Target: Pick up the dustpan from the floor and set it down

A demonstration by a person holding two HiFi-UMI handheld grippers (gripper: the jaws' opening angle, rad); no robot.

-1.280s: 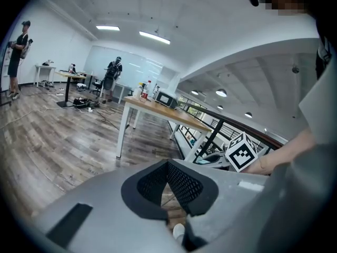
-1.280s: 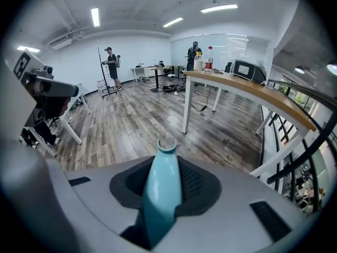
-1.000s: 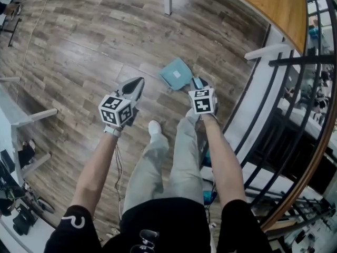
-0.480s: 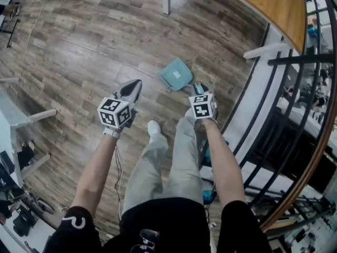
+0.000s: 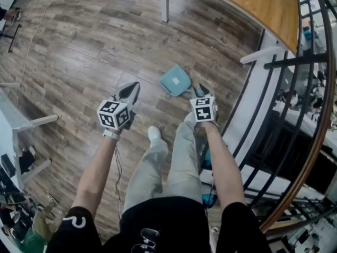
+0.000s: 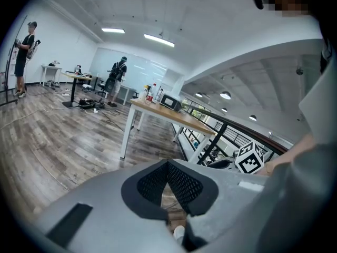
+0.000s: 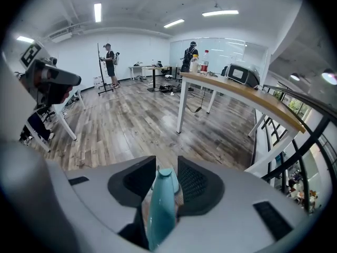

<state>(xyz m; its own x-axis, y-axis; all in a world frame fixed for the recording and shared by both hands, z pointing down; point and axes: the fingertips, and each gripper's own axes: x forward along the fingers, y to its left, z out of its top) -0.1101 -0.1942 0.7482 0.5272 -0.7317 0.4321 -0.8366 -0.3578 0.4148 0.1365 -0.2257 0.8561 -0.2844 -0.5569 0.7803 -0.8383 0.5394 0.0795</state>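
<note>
Dustpan (image 5: 175, 80) is down on the wood floor (image 5: 79, 57), just ahead of the person's feet, with its handle pointing back toward the right gripper (image 5: 201, 90). That gripper's jaws have just been opening. The teal handle (image 7: 162, 204) sits between the pads but looks loose, not squeezed. The left gripper (image 5: 136, 86) hangs off to the side, well apart from the dustpan, tips pinched together with nothing in them.
</note>
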